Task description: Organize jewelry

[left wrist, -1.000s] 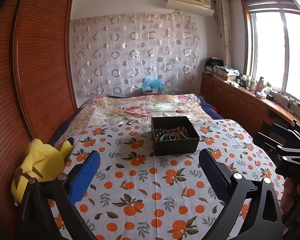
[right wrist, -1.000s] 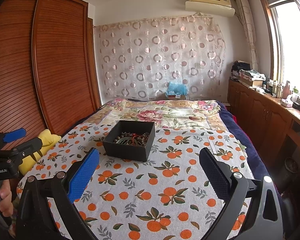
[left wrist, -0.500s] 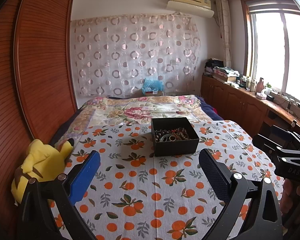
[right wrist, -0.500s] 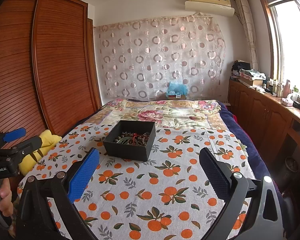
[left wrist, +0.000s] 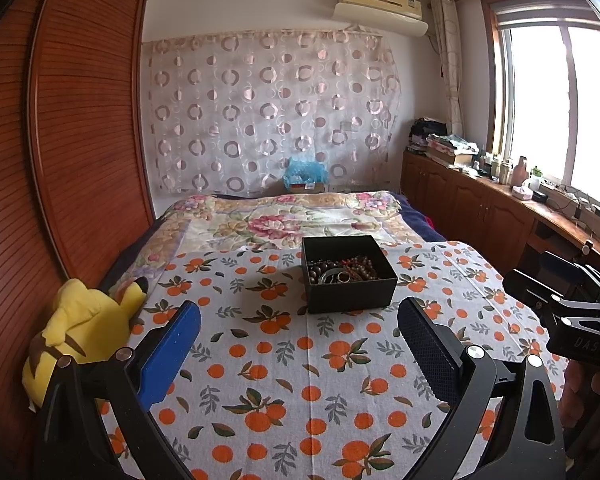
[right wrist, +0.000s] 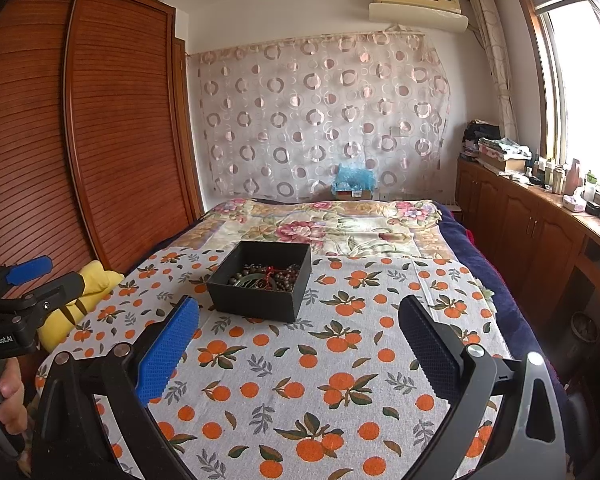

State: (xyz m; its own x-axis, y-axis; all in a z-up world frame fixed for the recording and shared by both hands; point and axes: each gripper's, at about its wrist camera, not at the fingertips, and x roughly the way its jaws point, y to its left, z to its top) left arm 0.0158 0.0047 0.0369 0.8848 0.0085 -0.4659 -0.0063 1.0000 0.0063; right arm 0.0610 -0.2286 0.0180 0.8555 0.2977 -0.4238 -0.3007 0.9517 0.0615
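Observation:
An open black box (left wrist: 350, 294) holding a tangle of bead bracelets and rings (left wrist: 342, 272) sits on the orange-print cloth (left wrist: 284, 360) on the bed. It also shows in the right wrist view (right wrist: 256, 300), with the jewelry (right wrist: 268, 276) inside. My left gripper (left wrist: 300, 316) is open and empty, held above the cloth just short of the box. My right gripper (right wrist: 298, 312) is open and empty, to the right of the box and short of it. Each gripper shows at the edge of the other's view.
A yellow plush toy (left wrist: 80, 332) lies at the bed's left edge by the wooden wardrobe (left wrist: 60, 152). A floral quilt (left wrist: 284, 220) covers the far half of the bed. Wooden cabinets (left wrist: 480, 216) with clutter run under the window at right.
Both views have tilted up a little, so the box sits slightly lower in frame. Both grippers stay open and empty.

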